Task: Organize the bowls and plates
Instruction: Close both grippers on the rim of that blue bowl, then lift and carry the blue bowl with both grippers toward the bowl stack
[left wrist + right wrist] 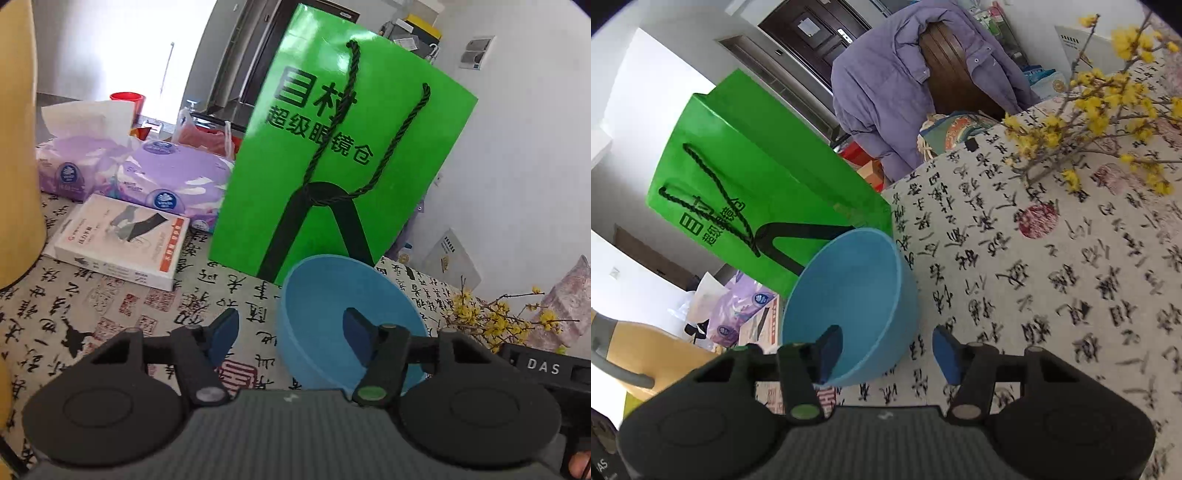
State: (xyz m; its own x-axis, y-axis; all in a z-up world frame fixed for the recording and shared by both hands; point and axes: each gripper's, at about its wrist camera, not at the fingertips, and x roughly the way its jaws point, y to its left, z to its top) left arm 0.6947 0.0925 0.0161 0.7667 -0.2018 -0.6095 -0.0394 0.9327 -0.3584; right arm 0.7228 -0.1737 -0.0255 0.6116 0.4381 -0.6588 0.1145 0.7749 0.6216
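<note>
Blue bowl [332, 295], lower centre, is straddled at its rim by both half-open hand-held grippers [291, 332] [886, 350]; closing is called for next.

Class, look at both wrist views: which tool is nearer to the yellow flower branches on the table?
Right. The right tool straddles the blue bowl's rim, with the flower branches beyond on its right. The left tool straddles the rim opposite.

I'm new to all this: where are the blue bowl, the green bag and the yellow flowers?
blue bowl [332, 295]: left wrist view, inner wall.
green bag [399, 122]: left wrist view, front face.
yellow flowers [1089, 103]: right wrist view, blossoms on the branches.
</note>
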